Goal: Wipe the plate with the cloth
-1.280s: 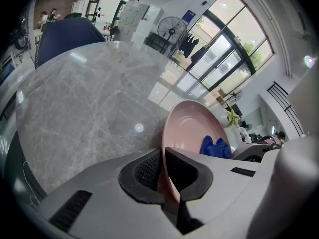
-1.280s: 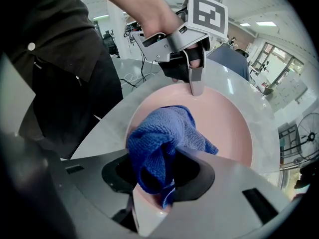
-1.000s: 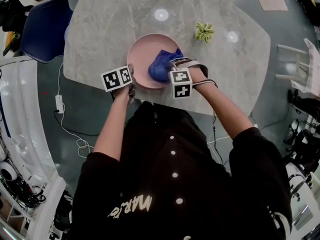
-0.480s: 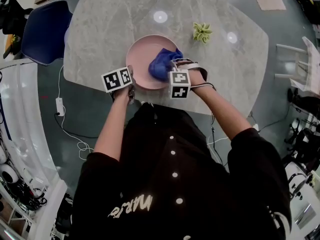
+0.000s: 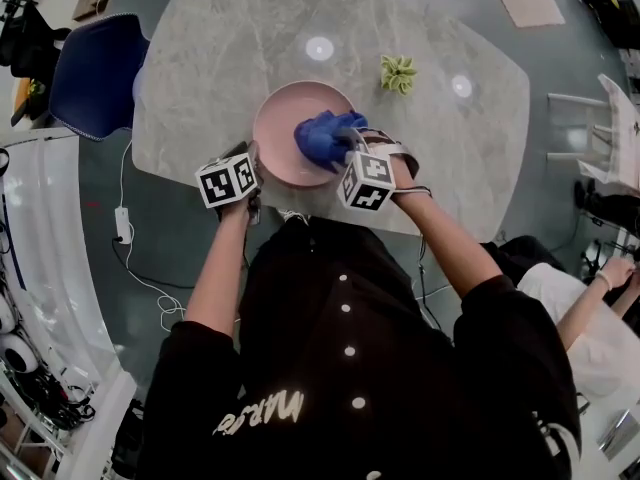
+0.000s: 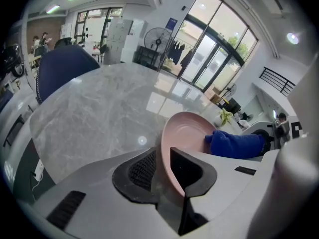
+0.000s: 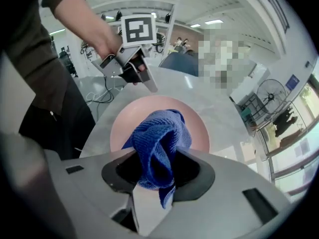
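A pink plate (image 5: 283,128) lies on the grey marble table (image 5: 200,58), near its front edge. My left gripper (image 5: 254,163) is at the plate's near-left rim. In the left gripper view the rim (image 6: 172,156) stands between the jaws of this gripper (image 6: 162,159), which have just been opening, and a thin gap shows beside one pad. My right gripper (image 5: 345,150) is shut on a bunched blue cloth (image 5: 322,136), held over the plate's right half. The right gripper view has the cloth (image 7: 159,138) clamped between the jaws, the plate (image 7: 124,126) below and the left gripper (image 7: 144,81) behind.
A small green object (image 5: 398,72) lies on the table beyond the plate to the right. A blue chair (image 5: 95,68) stands at the table's left end. White cable (image 5: 130,258) runs on the floor at left. Another person's arm (image 5: 590,308) shows at the right edge.
Both grippers have risen a little. The right gripper has rolled and carries the cloth higher over the plate. Another person has come into view at the right.
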`<state>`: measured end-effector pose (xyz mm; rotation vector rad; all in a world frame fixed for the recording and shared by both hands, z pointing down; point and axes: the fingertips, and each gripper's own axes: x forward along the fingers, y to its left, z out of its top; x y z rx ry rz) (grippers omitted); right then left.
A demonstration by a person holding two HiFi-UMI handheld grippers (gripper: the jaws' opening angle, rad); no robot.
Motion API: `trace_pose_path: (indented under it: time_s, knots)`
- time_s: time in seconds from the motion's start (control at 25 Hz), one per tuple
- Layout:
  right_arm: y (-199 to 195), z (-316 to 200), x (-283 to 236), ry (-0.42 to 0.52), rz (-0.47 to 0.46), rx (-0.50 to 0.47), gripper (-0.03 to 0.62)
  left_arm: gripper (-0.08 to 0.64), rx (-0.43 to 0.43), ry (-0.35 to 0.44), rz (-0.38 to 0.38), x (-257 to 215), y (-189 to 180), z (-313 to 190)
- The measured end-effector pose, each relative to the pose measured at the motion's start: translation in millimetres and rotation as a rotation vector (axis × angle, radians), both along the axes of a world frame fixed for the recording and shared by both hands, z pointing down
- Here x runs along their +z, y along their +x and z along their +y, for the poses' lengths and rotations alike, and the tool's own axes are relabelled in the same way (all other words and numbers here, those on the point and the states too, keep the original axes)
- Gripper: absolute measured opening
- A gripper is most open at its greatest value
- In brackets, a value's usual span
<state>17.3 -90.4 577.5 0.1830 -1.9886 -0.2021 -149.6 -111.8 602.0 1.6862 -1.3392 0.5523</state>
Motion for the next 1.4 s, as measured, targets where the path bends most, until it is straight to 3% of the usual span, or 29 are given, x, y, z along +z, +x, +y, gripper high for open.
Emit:
trace_pose_path:
  time_s: [0.56, 1.0, 1.2, 1.4]
  knots:
    - [19, -27, -141, 0.080, -0.479, 0.419, 0.151, 0.044, 0.057, 0.451, -0.042, -170, 0, -11]
    - [76, -40, -268, 0.293, -0.813, 0.677, 0.150, 0.017, 0.056, 0.776, -0.064, -298, -2, -2]
    - [104, -40, -314, 0.412, -0.906, 0.740, 0.150, 0.017, 0.042, 0.888, -0.128, -338, -6, 0]
    - [129, -36, -349, 0.509, -0.949, 0.770, 0.150, 0.017, 0.029, 0.966, -0.136, -378, -7, 7]
